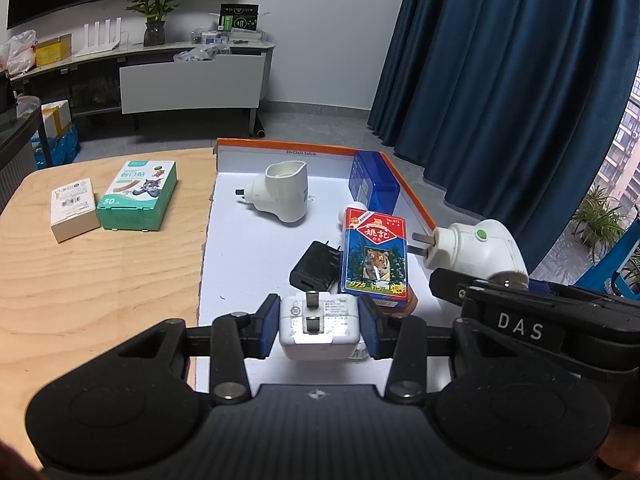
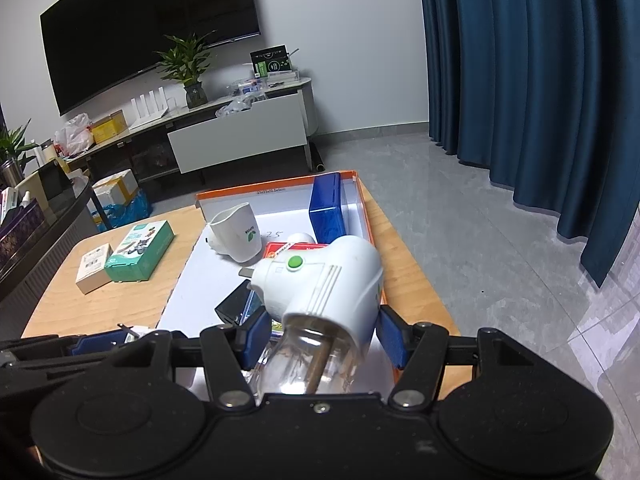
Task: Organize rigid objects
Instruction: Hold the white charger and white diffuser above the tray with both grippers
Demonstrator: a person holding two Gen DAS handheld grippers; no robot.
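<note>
We hold a white charger (image 1: 319, 326) clamped in our left claw (image 1: 319, 330) and a plug-in vaporizer (image 2: 324, 284) in our right claw (image 2: 320, 340), both above the box's (image 1: 412, 190) near end, prongs pointing far.

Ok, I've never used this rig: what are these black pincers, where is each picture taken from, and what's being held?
No robot: a person holds a two-finger gripper in each hand, each with a camera looking along its fingers.

Left camera view: the left gripper is shut on a white charger above the orange-rimmed tray.

Right camera view: the right gripper is shut on a white plug-in heater with a clear bottle.

In the tray: a card box, black adapter, blue box, another white heater. Two boxes sit on the wooden table.
</note>
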